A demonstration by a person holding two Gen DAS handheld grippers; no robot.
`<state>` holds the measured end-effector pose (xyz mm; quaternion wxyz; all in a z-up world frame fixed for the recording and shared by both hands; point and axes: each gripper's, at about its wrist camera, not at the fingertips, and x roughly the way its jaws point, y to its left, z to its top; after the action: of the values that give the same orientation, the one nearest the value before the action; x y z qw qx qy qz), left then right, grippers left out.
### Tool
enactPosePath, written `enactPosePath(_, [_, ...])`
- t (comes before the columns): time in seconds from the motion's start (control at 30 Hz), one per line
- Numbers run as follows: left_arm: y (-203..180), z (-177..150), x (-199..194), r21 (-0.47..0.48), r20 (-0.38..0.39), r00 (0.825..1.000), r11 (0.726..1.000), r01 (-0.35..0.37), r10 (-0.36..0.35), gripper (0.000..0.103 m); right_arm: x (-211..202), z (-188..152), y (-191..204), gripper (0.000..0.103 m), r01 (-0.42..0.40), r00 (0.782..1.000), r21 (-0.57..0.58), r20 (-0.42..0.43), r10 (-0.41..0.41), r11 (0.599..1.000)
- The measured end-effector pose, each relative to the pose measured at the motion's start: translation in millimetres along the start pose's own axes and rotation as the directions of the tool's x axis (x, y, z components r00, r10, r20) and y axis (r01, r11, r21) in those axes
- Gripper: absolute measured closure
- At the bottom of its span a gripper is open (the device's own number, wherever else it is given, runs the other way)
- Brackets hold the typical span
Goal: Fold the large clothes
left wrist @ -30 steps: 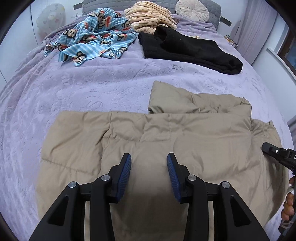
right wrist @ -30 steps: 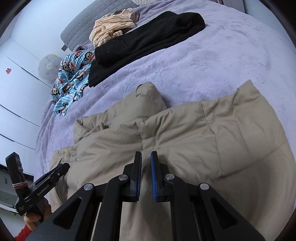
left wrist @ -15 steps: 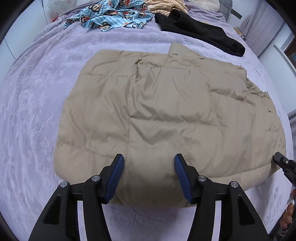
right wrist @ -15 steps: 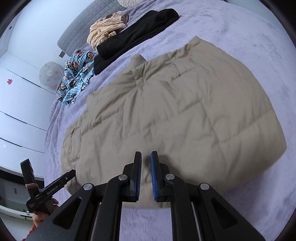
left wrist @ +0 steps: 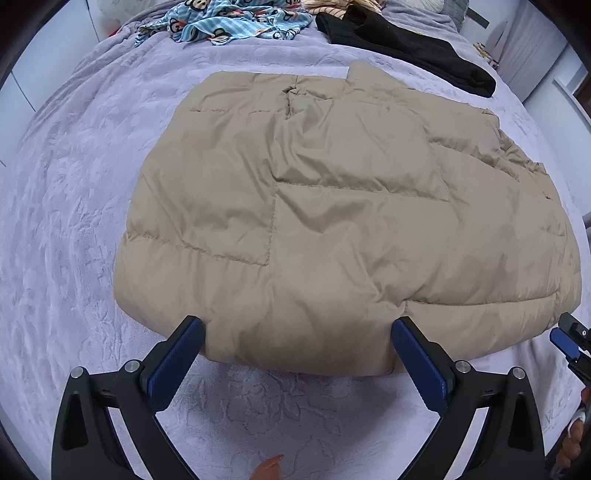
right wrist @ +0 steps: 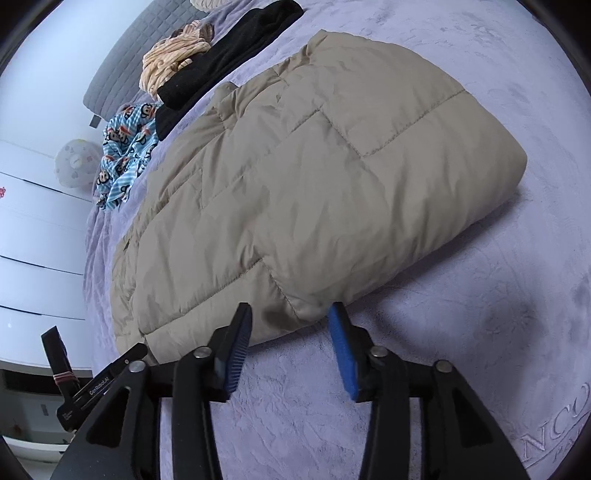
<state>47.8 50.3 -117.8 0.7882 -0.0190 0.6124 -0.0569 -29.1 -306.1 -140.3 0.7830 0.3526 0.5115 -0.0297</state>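
Item: tan puffer coat [left wrist: 343,221], folded over, lying mid-bed. Your left gripper [left wrist: 295,354] and right gripper [right wrist: 290,345] (pinched a second ago) now spread, released at its near edge; this fold looks complete.

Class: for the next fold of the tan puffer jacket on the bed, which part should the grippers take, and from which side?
Probably the near folded edge of the tan puffer jacket. It bulges thick and rounded above the bedspread, facing both open grippers, left gripper and right gripper, so they can come in low from the near side.

a bedroom: lilac bedspread [left wrist: 74,206], grey headboard [right wrist: 122,77], strewn clothes [left wrist: 236,22].
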Motion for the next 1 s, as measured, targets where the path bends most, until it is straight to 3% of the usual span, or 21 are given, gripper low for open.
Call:
enactPosePath(0.07, [1.1,-0.6,0.9,-0.002,-0.004,1.0,1.0,-0.001,0.001,0.001,0.1,-0.7,-2.3,0.046,-0.012,1.0,0.01,0.003,0.012,1.0])
enactPosePath(0.2, [4.7,-7.3,3.9,-0.012,-0.033,0.999,1.0,0.007,-0.007,0.001,0.1,-2.3,-13.9,0.019,-0.072,0.997,0.055,0.031,0.07,0.996])
enactPosePath(0.33, [14.7,-18.4,12.0,-0.065,-0.087,0.996,0.998,-0.003,-0.003,0.001,2.6,-3.6,-26.4,0.017,-0.101,0.994,0.109,0.046,0.096,0.989])
enactPosePath(0.43, [24.9,-25.2,13.6,-0.106,-0.08,0.997,0.994,-0.029,0.02,0.001,4.2,-3.9,-36.0,0.0,-0.14,0.989,0.146,0.057,0.133,0.979])
enactPosePath(0.5, [29.9,-27.7,13.1,-0.12,-0.07,0.997,0.992,-0.035,0.027,0.001,4.9,-2.8,-38.9,0.0,-0.158,0.987,0.16,0.064,0.15,0.974])
enactPosePath(0.57, [36.6,-29.3,13.4,-0.149,-0.069,0.997,0.989,0.019,-0.03,0.001,4.9,-1.7,-43.0,0.0,-0.181,0.983,0.181,0.071,0.171,0.967])
enactPosePath(0.63, [50.4,-31.3,12.5,-0.23,-0.051,0.983,0.959,0.163,-0.179,0.001,7.0,0.2,-47.1,0.0,-0.204,0.979,0.208,0.072,0.193,0.957])
enactPosePath(0.73, [70.9,-36.3,11.5,-0.355,0.008,0.936,0.874,0.332,-0.352,0.001,10.5,2.9,-53.6,0.0,-0.242,0.97,0.245,0.054,0.236,0.939])
enactPosePath(0.8, [78.4,-39.9,13.0,-0.386,0.029,0.926,0.85,0.357,-0.376,0.001,12.9,3.6,-56.7,0.0,-0.259,0.966,0.259,0.041,0.257,0.931])
enactPosePath(0.9, [83.4,-44.5,22.1,-0.404,0.018,0.919,0.838,0.367,-0.394,0.001,17.1,3.6,-61.4,0.0,-0.279,0.959,0.276,0.03,0.282,0.92])
enactPosePath(1.0, [81.0,-38.3,37.6,-0.422,0.018,0.9,0.813,0.401,-0.435,0.001,22.8,6.9,-63.0,0.0,-0.303,0.951,0.291,0.035,0.306,0.908])
